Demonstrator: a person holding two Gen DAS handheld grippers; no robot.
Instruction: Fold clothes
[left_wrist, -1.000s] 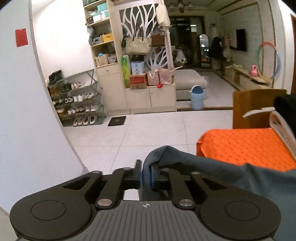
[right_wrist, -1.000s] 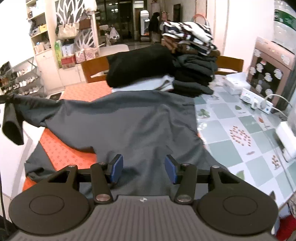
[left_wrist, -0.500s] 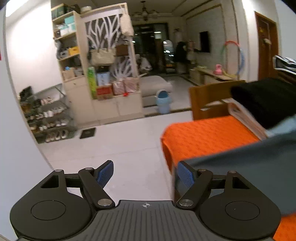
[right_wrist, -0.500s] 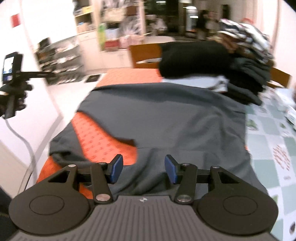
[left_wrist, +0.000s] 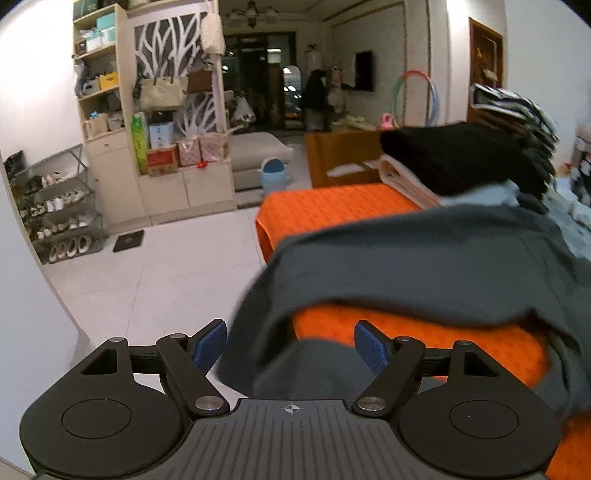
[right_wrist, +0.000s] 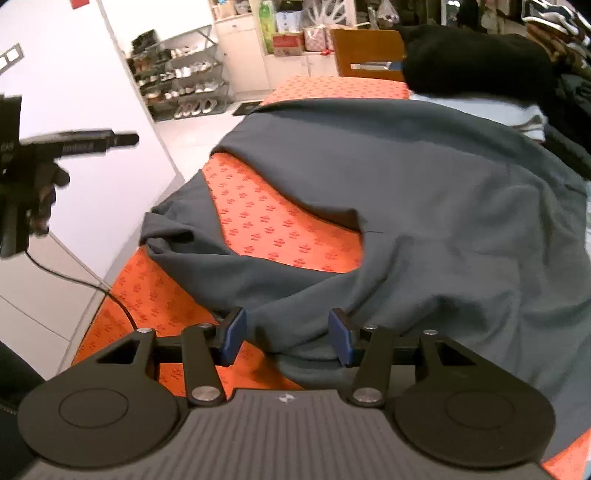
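A dark grey long-sleeved shirt (right_wrist: 424, 192) lies spread on an orange tablecloth (right_wrist: 269, 225); one sleeve (right_wrist: 192, 236) reaches the table's left edge. In the left wrist view the shirt (left_wrist: 424, 266) drapes over the table corner, its sleeve hanging between my open fingers. My left gripper (left_wrist: 290, 345) is open, with sleeve cloth loose between the pads. My right gripper (right_wrist: 286, 336) is open, low over the shirt's near hem, with cloth between the pads but not pinched.
A stack of folded clothes (left_wrist: 465, 158) stands at the table's far side, topped by a black garment (right_wrist: 476, 62). A wooden chair (left_wrist: 343, 158) is behind the table. A shoe rack (left_wrist: 59, 210) and shelf unit (left_wrist: 162, 110) line the far wall across the tiled floor.
My left gripper let go of the sleeve, opened, and swung right toward the table. The sleeve dropped onto the table edge. My right gripper stayed open and moved left and down to the near hem.
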